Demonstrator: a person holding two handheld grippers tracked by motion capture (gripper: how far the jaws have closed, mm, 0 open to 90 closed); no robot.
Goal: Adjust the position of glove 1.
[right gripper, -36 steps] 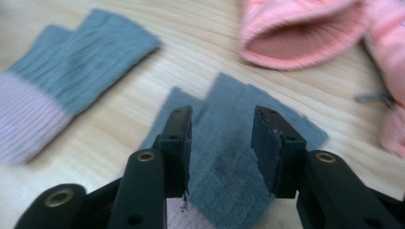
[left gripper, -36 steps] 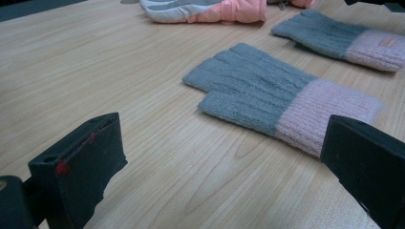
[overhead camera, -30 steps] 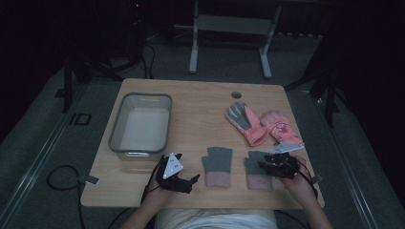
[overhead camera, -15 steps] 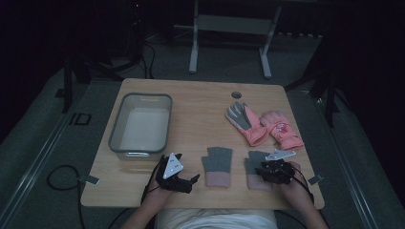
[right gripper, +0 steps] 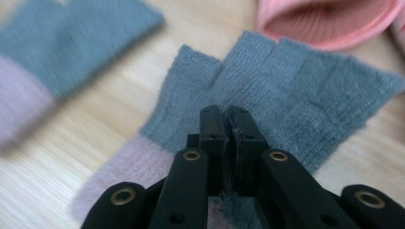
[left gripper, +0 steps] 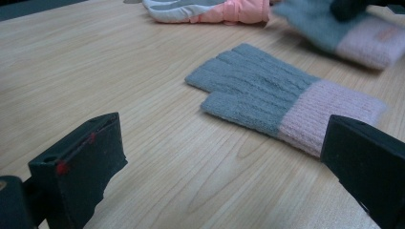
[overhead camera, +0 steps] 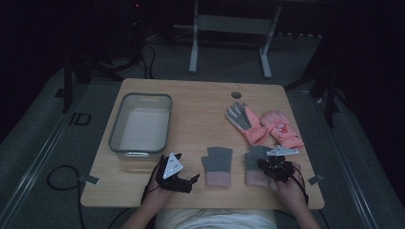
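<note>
Two grey knit gloves with pale pink cuffs lie near the table's front edge. Pinching a fold of the right glove [overhead camera: 253, 160] [right gripper: 296, 90] just above its cuff is my right gripper [overhead camera: 267, 167] [right gripper: 231, 119]; its jaws have just been closing and are now shut on the knit. The middle glove [overhead camera: 217, 164] [left gripper: 267, 100] lies flat and untouched. To its left my left gripper [overhead camera: 191, 180] [left gripper: 224, 138] rests low over the wood, open, jaws wide with only bare table between them.
A grey plastic bin [overhead camera: 114, 133] stands at the left of the wooden table [overhead camera: 200, 109]. A pair of pink winter gloves [overhead camera: 265, 125] [left gripper: 210, 9] lies at the right, behind the grey ones. A round hole [overhead camera: 236, 94] sits near the far edge.
The right gripper's jaws have closed onto the right grey glove, with the hand shifting only slightly. The left gripper has stayed put.
</note>
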